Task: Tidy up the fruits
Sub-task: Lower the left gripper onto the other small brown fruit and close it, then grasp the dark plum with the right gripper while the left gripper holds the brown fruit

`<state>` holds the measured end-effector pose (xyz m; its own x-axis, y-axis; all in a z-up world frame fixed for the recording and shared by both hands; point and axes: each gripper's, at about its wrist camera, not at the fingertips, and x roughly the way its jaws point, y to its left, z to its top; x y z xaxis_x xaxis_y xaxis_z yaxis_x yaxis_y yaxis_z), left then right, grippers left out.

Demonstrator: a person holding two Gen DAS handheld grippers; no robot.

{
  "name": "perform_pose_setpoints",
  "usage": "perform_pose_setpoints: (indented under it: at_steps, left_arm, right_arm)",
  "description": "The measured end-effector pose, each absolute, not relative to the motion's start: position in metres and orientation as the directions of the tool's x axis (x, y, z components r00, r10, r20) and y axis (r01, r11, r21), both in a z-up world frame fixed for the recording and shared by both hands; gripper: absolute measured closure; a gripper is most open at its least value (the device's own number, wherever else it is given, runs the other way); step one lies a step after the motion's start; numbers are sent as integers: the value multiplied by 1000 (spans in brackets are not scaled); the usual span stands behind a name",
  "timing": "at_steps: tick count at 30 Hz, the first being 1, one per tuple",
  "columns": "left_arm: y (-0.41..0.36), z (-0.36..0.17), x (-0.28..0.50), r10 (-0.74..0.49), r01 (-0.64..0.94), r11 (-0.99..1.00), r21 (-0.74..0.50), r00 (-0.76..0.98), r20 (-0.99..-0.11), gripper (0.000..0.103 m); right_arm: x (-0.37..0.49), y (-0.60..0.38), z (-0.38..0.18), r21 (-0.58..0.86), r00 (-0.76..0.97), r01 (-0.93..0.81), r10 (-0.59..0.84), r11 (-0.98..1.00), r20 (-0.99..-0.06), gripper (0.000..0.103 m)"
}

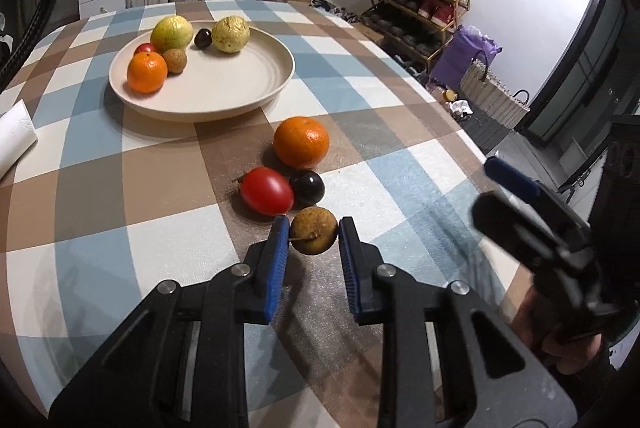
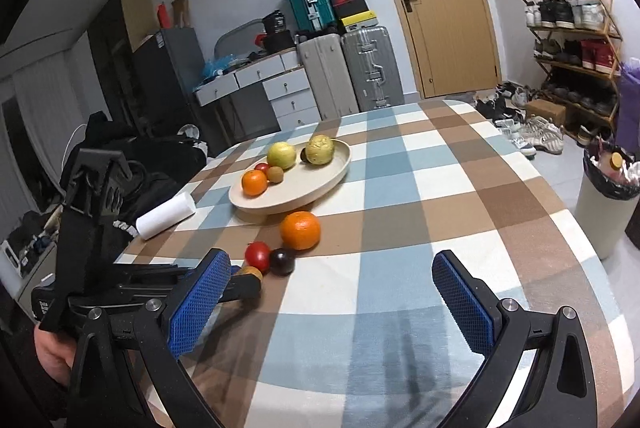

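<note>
My left gripper (image 1: 313, 230) has its blue pads on both sides of a small brown longan (image 1: 313, 230), which sits on the checked tablecloth. Just beyond it lie a red tomato (image 1: 266, 190), a dark plum (image 1: 307, 186) and an orange (image 1: 301, 142). The beige plate (image 1: 224, 84) farther back holds an orange (image 1: 147, 72), a longan, a small red tomato, a dark plum and two yellow-green guavas (image 1: 171, 33). My right gripper (image 2: 332, 292) is wide open and empty above the table, right of the loose fruits (image 2: 300, 230). The plate also shows in the right wrist view (image 2: 320, 184).
A white paper roll (image 2: 166, 215) lies at the table's left edge. The table's right edge drops to the floor, where a bin (image 2: 604, 204) and a shoe rack (image 2: 572, 48) stand. Suitcases and drawers stand behind the table.
</note>
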<state>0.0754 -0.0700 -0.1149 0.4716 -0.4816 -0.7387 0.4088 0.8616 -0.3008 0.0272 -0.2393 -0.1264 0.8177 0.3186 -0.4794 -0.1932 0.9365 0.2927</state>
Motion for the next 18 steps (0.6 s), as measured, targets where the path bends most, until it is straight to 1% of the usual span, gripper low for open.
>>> perform_pose_setpoints:
  at_steps: [3, 8, 13, 16, 18]
  left_arm:
    - [-56, -109, 75, -495, 402, 859, -318, 486, -721, 80]
    - [-30, -101, 75, -493, 383, 864, -327, 515, -701, 80]
    - [-5, -94, 74, -487, 360, 871, -335, 543, -684, 80]
    - [8, -92, 74, -486, 344, 873, -346, 552, -678, 80]
    - [15, -91, 75, -486, 337, 873, -351, 557, -673, 80]
  right_arm:
    - [32, -231, -127, 263, 805, -193, 305, 945, -509, 0]
    - [48, -216, -130, 247, 758, -229, 332, 942, -562, 0]
    - [72, -203, -137, 271, 699, -249, 366, 930, -614, 0]
    - [84, -195, -138, 253, 687, -250, 356, 934, -633, 1]
    - [92, -189, -139, 234, 690, -245, 339, 941, -639, 4]
